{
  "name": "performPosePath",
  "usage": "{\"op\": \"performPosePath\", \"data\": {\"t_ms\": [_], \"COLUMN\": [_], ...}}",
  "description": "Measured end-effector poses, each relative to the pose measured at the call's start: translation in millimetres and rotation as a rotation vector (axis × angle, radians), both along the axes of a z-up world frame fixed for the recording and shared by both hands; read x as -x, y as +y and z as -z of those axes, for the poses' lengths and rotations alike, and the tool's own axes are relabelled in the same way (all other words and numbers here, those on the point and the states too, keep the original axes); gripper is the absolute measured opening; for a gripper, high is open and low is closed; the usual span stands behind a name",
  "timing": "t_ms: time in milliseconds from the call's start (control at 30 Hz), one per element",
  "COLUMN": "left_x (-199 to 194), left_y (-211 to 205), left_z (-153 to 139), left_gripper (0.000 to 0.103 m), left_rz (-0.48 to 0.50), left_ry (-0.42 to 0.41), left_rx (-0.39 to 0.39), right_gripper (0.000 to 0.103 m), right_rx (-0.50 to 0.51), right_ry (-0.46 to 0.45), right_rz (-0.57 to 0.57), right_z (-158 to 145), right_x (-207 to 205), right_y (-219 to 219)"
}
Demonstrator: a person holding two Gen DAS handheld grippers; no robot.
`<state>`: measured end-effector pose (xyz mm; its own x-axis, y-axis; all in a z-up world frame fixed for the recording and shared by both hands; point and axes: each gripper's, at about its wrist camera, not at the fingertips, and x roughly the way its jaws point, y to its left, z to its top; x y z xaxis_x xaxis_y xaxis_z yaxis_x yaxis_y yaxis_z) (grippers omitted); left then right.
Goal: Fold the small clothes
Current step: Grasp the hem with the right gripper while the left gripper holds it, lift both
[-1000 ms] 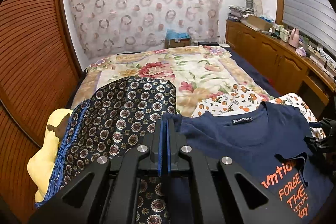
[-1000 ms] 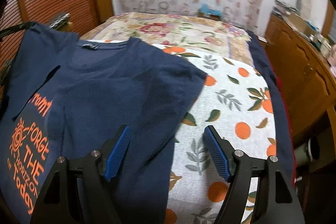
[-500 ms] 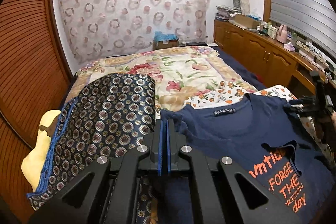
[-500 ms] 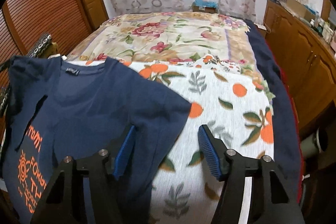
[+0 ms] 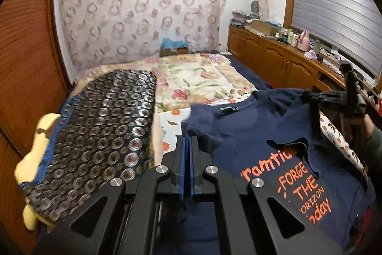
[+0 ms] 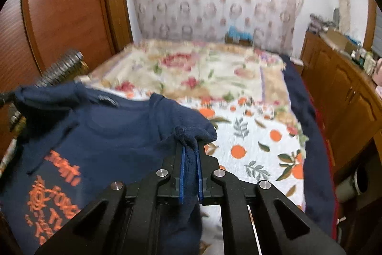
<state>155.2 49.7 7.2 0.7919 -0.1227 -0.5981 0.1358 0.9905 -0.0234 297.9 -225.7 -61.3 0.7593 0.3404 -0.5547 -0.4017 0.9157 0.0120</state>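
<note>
A navy T-shirt (image 5: 262,135) with orange lettering hangs stretched between both grippers above the bed. My left gripper (image 5: 187,139) is shut on the shirt's left shoulder edge, where the cloth bunches at its tips. In the right wrist view the same T-shirt (image 6: 107,130) fills the lower left, and my right gripper (image 6: 189,147) is shut on a pinched fold of its right sleeve, navy cloth showing between the blue pads. The right gripper (image 5: 343,97) also shows at the far right of the left wrist view, held by a hand in a dark sleeve.
Under the shirt lies a white sheet with an orange fruit print (image 6: 257,147) on a floral quilt (image 5: 203,78). A dark ring-patterned cloth (image 5: 107,123) and a yellow item (image 5: 40,135) lie at the bed's left. Wooden cabinets (image 5: 274,56) line the right, wood panelling (image 6: 66,6) the left.
The right gripper's jaws closed onto the shirt's sleeve and lifted it. The left gripper carried its shoulder edge off the dark patterned cloth to the right; the shirt now hangs raised.
</note>
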Motion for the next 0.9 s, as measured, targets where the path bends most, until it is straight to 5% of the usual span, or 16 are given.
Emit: {"op": "performPosePath", "data": {"t_ms": [400,733,900], "left_x": [97,180,210], "left_y": [15,32,37], "left_z": [-36,2,8], "left_gripper": [0.004,0.004,0.004], "left_rz": [0.003,-0.025,-0.047], "left_ry": [-0.109,-0.064,-0.071], "left_rx": [0.035,0.127,0.166], "right_gripper": [0.007,0.007,0.007], "right_rx": [-0.046,-0.160,-0.139], "right_ry": [-0.158,-0.125,-0.093], "right_rz": [-0.003,-0.038,-0.034], "right_z": [-20,11,22], "right_x": [143,256,288], "right_y": [-15,-61,-82]}}
